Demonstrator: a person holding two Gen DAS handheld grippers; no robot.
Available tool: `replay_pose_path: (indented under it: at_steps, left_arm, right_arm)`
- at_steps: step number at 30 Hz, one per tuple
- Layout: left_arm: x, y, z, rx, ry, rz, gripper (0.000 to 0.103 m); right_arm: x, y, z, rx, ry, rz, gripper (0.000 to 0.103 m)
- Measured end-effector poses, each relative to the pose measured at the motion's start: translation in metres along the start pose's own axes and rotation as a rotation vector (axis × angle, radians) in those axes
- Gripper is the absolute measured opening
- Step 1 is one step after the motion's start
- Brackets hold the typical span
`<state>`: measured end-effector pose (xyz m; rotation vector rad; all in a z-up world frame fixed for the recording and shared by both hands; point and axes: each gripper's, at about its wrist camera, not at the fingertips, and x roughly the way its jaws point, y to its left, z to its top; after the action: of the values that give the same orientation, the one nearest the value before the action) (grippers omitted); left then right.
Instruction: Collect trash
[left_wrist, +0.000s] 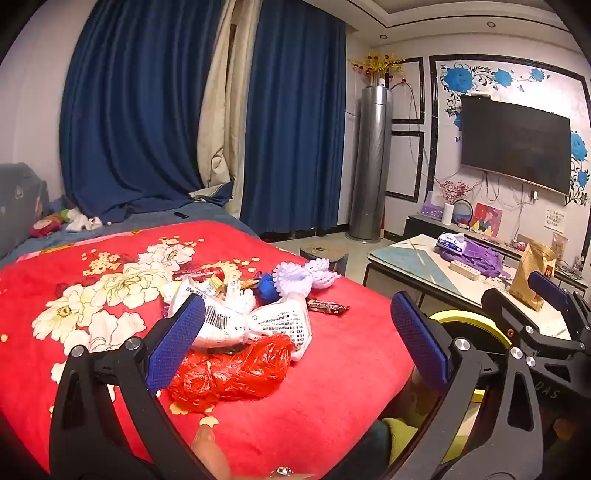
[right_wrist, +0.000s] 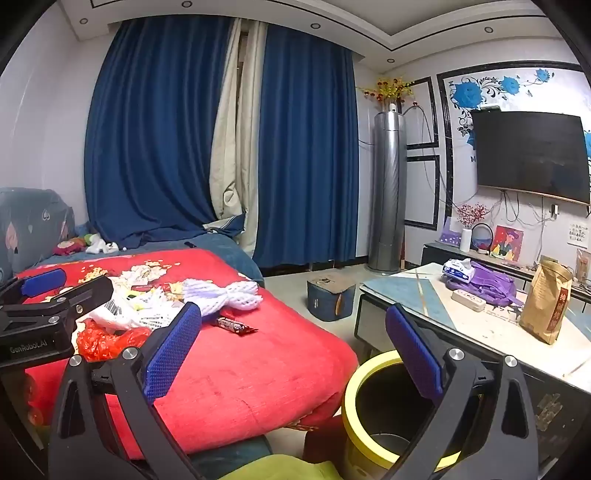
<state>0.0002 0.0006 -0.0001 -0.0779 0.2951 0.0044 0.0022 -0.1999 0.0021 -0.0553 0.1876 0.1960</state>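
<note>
Trash pile (left_wrist: 243, 314) lies on the bed (left_wrist: 332, 369), bin (right_wrist: 369, 410) to its right.

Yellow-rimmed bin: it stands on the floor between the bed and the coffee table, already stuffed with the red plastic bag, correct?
Not quite. The yellow-rimmed bin does stand there, but the right wrist view shows no bag inside. The red plastic bag lies on the bed's red blanket.

"GenRobot.AI" on left claw (right_wrist: 44, 282) housing
</note>
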Motion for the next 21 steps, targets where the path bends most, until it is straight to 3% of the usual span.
replay_pose_path:
  at_steps: [21]
  left_arm:
    - [0.0020, 0.0028, -0.0044, -0.007, 0.013, -0.007, 0.092]
  right_arm:
    - [-0.0003, -0.0008, 0.0013, 0.005, 0.007, 0.005, 0.097]
